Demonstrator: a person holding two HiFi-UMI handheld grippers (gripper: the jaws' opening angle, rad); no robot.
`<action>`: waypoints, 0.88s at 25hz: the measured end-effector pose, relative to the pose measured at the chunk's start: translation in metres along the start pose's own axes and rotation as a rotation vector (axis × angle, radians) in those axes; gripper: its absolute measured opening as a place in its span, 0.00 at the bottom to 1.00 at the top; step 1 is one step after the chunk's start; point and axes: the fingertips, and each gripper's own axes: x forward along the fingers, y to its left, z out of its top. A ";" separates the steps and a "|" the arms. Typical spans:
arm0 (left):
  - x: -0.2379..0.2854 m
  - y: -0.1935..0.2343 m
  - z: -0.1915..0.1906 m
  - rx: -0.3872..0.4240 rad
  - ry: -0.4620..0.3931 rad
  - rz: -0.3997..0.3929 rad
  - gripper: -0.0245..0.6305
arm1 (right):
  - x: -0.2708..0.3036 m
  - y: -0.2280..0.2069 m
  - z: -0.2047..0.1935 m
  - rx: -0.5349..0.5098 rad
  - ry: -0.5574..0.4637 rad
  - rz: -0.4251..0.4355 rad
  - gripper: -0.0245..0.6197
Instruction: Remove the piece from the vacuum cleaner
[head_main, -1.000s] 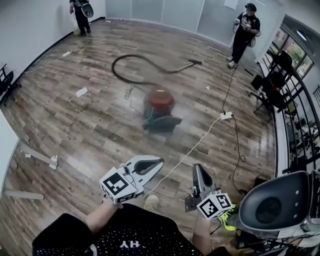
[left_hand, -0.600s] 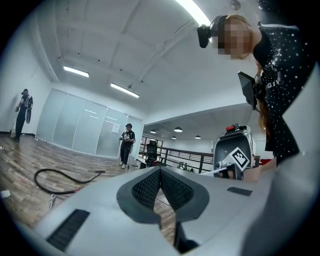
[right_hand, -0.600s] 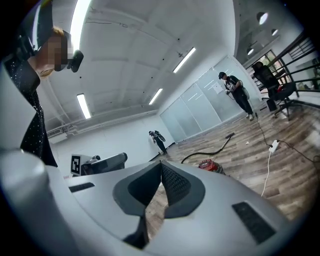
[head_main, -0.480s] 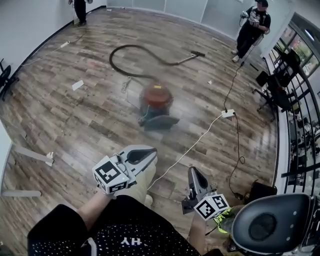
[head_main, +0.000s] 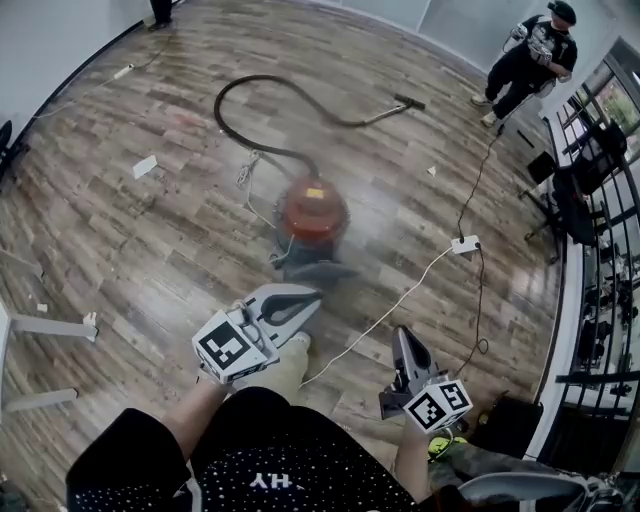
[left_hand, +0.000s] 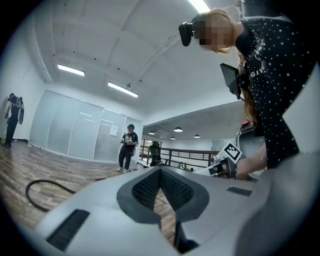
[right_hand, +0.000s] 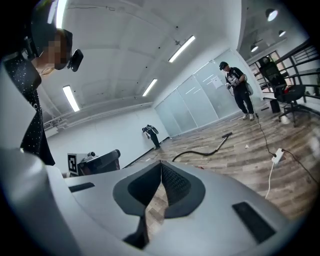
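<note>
A red, drum-shaped vacuum cleaner (head_main: 311, 212) on a dark base stands on the wooden floor in the head view, a few steps ahead of me. Its black hose (head_main: 262, 108) loops away behind it to a floor nozzle (head_main: 406, 101); the same hose (right_hand: 200, 151) shows in the right gripper view. My left gripper (head_main: 308, 298) is held low, just short of the vacuum's base, jaws shut and empty. My right gripper (head_main: 404, 336) is lower right, also shut with nothing in it. Both gripper views look out across the room, tips together (left_hand: 160, 169) (right_hand: 161, 163).
A white cable (head_main: 385, 315) runs from near my feet to a power strip (head_main: 465, 244). A person (head_main: 528, 62) stands at the far right, and office chairs (head_main: 588, 170) line the right railing. Paper scraps (head_main: 144, 166) and white boards (head_main: 45, 326) lie on the left.
I have walked toward the vacuum cleaner, which now sits closer to the grippers. Both grippers stayed shut and kept their pose in front of me.
</note>
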 end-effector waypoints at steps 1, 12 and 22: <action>0.007 0.015 -0.001 -0.002 0.001 0.000 0.05 | 0.016 -0.008 0.007 -0.012 0.007 0.013 0.06; 0.062 0.119 -0.091 0.000 0.037 0.059 0.05 | 0.140 -0.120 -0.024 -0.166 0.153 0.098 0.06; 0.075 0.161 -0.293 -0.103 0.057 0.028 0.05 | 0.194 -0.268 -0.188 -0.163 0.178 0.080 0.06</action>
